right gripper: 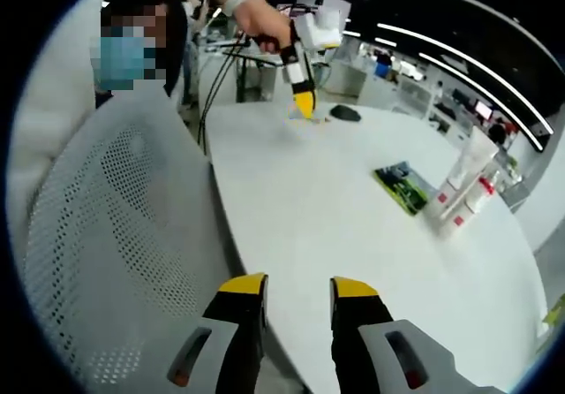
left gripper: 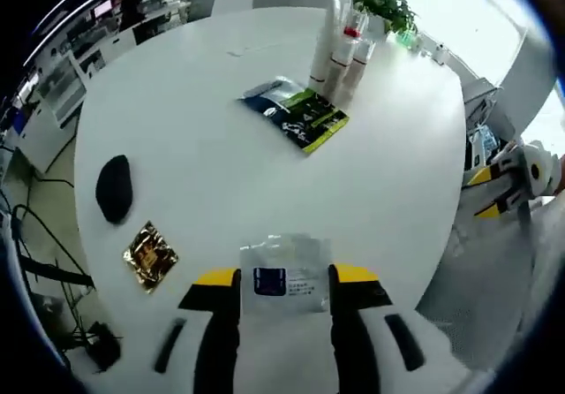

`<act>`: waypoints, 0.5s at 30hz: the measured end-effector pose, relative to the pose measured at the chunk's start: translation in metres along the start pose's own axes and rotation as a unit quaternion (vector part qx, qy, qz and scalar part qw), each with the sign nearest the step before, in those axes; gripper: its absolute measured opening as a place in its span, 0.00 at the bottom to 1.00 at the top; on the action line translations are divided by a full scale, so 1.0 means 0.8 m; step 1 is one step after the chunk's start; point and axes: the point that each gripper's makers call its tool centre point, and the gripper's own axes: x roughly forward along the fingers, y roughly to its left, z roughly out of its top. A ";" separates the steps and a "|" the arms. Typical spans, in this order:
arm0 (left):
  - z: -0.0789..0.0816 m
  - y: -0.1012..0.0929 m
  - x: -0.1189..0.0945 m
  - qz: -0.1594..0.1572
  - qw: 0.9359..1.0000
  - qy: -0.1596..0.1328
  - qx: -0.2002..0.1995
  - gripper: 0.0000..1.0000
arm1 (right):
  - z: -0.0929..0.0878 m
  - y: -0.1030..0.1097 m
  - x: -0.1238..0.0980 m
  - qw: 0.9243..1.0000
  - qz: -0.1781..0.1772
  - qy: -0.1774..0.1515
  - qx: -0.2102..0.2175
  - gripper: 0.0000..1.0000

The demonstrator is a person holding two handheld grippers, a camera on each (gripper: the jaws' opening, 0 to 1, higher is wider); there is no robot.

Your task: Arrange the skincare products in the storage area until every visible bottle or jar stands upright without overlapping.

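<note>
- The left gripper [left gripper: 287, 277] has its fingers clenched on a small clear sachet [left gripper: 284, 270] with a dark blue label, held low over the near edge of the white bench [left gripper: 203, 147].
- In the right gripper view, that same left gripper [right gripper: 305, 109] hangs tip-down at the far end of the bench, a person's hand [right gripper: 260, 18] around its handle.
- The right gripper [right gripper: 298, 288] hovers over the bench edge [right gripper: 353, 235] beside a white mesh chair [right gripper: 115, 235]; its fingers are released, with nothing between them.
- The skincare tubes [left gripper: 340, 54] stand upright in a tight cluster at the far side of the bench, just in front of a potted plant [left gripper: 386, 5]. They appear to touch or partly hide each other, so spacing them out probably remains to be done.
- Flat packets are not yet arranged: a dark blue and green packet [left gripper: 296, 113] lies just beside the tubes, and a gold foil sachet [left gripper: 150, 254] lies near the left gripper, beside a black mouse [left gripper: 114, 187].
- My reading is that the task is at an early stage: one sachet is in hand, the tubes are upright but crowded, and the other packets lie loose and well apart from the cluster.
- No distinct storage tray or bin can be made out.
</note>
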 end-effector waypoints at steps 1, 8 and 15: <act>0.006 -0.010 -0.008 -0.007 1.000 -0.010 0.002 0.35 | 0.000 0.001 0.000 1.000 0.001 0.000 -0.001 0.29; 0.027 -0.033 -0.040 -0.011 0.998 -0.049 -0.031 0.35 | 0.002 0.004 0.000 1.000 0.004 -0.001 -0.008 0.30; 0.044 -0.093 -0.031 -0.009 0.979 -0.150 -0.140 0.35 | -0.001 -0.001 0.000 1.000 0.000 0.005 -0.001 0.30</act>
